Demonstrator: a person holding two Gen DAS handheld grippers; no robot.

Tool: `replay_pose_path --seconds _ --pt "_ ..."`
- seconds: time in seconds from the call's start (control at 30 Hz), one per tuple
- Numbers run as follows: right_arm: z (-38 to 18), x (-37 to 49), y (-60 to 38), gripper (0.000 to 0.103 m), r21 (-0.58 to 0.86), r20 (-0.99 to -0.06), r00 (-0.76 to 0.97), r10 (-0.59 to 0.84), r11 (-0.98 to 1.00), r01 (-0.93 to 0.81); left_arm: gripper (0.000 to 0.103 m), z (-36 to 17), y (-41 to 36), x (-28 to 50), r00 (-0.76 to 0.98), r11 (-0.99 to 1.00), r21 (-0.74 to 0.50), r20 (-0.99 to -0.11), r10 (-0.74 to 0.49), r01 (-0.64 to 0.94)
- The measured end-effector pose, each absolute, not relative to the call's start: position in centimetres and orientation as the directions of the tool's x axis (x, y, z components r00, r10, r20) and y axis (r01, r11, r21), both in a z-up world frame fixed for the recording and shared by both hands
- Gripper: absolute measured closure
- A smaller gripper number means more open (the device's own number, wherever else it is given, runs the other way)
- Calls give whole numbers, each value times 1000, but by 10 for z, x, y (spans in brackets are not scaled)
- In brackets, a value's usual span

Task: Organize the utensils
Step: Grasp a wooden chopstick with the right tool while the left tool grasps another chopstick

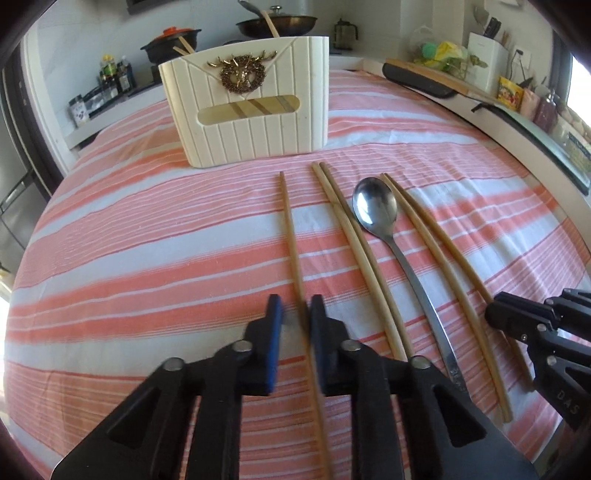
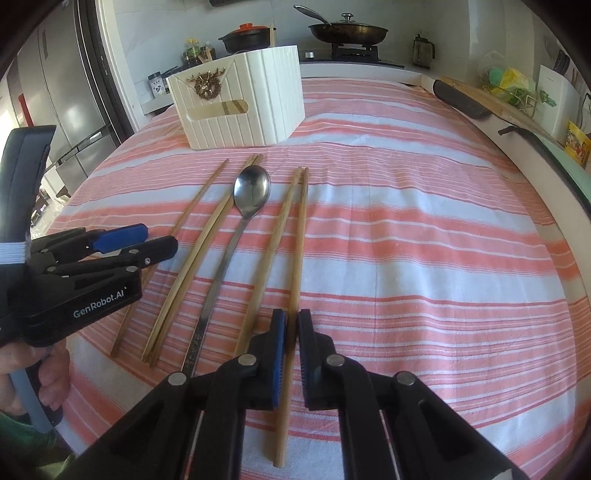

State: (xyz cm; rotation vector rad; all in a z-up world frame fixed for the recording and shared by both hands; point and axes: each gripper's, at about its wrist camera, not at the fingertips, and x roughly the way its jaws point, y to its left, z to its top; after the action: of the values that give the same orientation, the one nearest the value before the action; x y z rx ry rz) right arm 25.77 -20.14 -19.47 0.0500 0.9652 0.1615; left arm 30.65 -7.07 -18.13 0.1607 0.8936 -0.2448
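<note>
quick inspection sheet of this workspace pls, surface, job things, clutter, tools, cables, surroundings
surface: table under a pink and white striped cloth
job's things: white holder at the far end, sticks already in it; five chopsticks and a spoon lie in a row on the cloth
clutter: nothing seen on the cloth
grippers: left tool straddles the leftmost chopstick, narrow gap; right tool straddles the rightmost chopstick; grip unclear on both
cables: nothing seen
surroundings: stove with pan, pot, fridge
</note>
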Motion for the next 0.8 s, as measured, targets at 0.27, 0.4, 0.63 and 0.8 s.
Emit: replay_pose_path --seconds 0.27,0.4,0.63,0.8 --pt "-192 245 -205 97 49 -820 567 83 996 -76 99 -178 -31 284 598 982 0 -793 -114 188" --pt "-190 232 -214 97 27 -830 555 49 998 -48 98 -176 -1 266 595 992 -27 -798 -94 121" --pt "-190 225 -214 86 42 -835 546 70 997 -63 40 -179 13 256 592 992 -45 -799 -106 117" --pt "-190 227 -213 79 50 -839 538 86 995 -81 27 -184 7 259 586 990 8 -806 -78 144"
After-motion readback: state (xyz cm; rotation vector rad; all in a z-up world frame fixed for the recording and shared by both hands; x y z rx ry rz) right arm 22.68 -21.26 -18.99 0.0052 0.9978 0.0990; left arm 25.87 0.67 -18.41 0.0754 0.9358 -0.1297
